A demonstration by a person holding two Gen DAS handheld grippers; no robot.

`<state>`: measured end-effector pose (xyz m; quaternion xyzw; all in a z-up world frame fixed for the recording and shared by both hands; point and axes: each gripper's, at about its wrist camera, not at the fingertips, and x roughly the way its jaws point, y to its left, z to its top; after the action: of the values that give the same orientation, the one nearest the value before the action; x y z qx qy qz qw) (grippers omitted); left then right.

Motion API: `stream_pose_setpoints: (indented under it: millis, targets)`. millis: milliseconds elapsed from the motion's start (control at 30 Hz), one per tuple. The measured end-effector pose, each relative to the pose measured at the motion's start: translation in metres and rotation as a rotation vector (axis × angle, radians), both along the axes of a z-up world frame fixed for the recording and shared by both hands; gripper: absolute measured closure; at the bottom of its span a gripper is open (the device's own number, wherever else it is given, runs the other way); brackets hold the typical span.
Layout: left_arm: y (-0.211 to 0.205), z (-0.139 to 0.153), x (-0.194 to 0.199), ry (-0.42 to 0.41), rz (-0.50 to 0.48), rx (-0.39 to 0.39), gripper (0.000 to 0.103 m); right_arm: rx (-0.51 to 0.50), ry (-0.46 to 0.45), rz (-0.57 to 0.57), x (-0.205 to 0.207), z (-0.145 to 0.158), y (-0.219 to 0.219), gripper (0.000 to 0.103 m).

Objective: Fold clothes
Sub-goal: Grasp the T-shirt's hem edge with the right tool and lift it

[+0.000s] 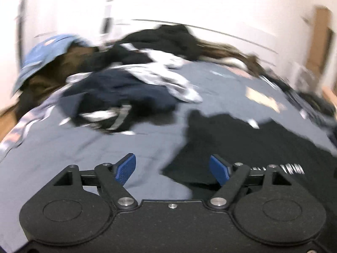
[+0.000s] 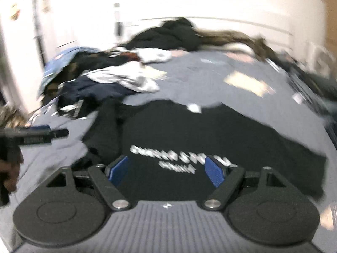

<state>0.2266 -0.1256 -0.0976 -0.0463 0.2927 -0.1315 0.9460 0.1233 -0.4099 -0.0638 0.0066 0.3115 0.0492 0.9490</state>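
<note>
A black T-shirt (image 2: pixel 210 135) with white lettering lies spread on the grey-blue bed sheet (image 2: pixel 200 73). In the left wrist view the same black T-shirt (image 1: pixel 242 145) lies to the right, with a sleeve tip reaching up. My left gripper (image 1: pixel 172 169) hovers over its left edge, blue pads wide apart, nothing between them. My right gripper (image 2: pixel 166 171) hangs above the shirt's lettering, also open and holding nothing. In the right wrist view the left gripper (image 2: pixel 40 133) shows from the side at the left edge. Both views are blurred by motion.
A heap of unfolded clothes (image 1: pixel 126 88) in navy, white, black and brown covers the far left of the bed, with a light blue garment (image 1: pixel 42 57) at its left end. More dark garments (image 2: pixel 174 35) lie at the far edge by the white wall. A person's hand (image 2: pixel 8 168) holds the left tool.
</note>
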Motion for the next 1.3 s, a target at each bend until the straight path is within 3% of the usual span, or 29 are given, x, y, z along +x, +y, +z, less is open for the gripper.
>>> stream_pose_setpoints:
  millis: [200, 500, 600, 767, 833, 1033, 1133, 1233, 1300]
  targets:
    - [0.032, 0.000, 0.012, 0.047, 0.113, -0.082, 0.027, -0.153, -0.044, 0.227, 0.055, -0.015, 0.074, 0.024]
    - [0.047, 0.009, 0.013, 0.022, 0.123, -0.153, 0.026, -0.421, -0.039, 0.522, 0.094, -0.050, 0.155, 0.027]
    - [0.057, 0.010, 0.013, 0.022, 0.151, -0.185, 0.023, -0.482, -0.027, 0.613, 0.100, -0.061, 0.177, 0.034]
    - [0.069, 0.007, 0.017, 0.040, 0.167, -0.253, 0.020, -0.461, 0.047, 0.642, 0.120, -0.077, 0.196, 0.060]
    - [0.068, 0.008, 0.017, 0.039, 0.165, -0.247, 0.020, -0.473, 0.061, 0.636, 0.128, -0.083, 0.199, 0.062]
    - [0.065, 0.009, 0.017, 0.036, 0.158, -0.244, 0.020, -0.658, 0.042, 0.679, 0.131, -0.106, 0.205, 0.061]
    - [0.062, 0.009, 0.017, 0.037, 0.152, -0.236, 0.020, -0.675, 0.041, 0.703, 0.133, -0.109, 0.205, 0.063]
    - [0.063, 0.009, 0.016, 0.035, 0.156, -0.238, 0.020, -0.677, 0.044, 0.680, 0.140, -0.107, 0.203, 0.094]
    - [0.064, 0.009, 0.016, 0.037, 0.162, -0.241, 0.020, -0.585, 0.053, 0.634, 0.146, -0.097, 0.194, 0.094]
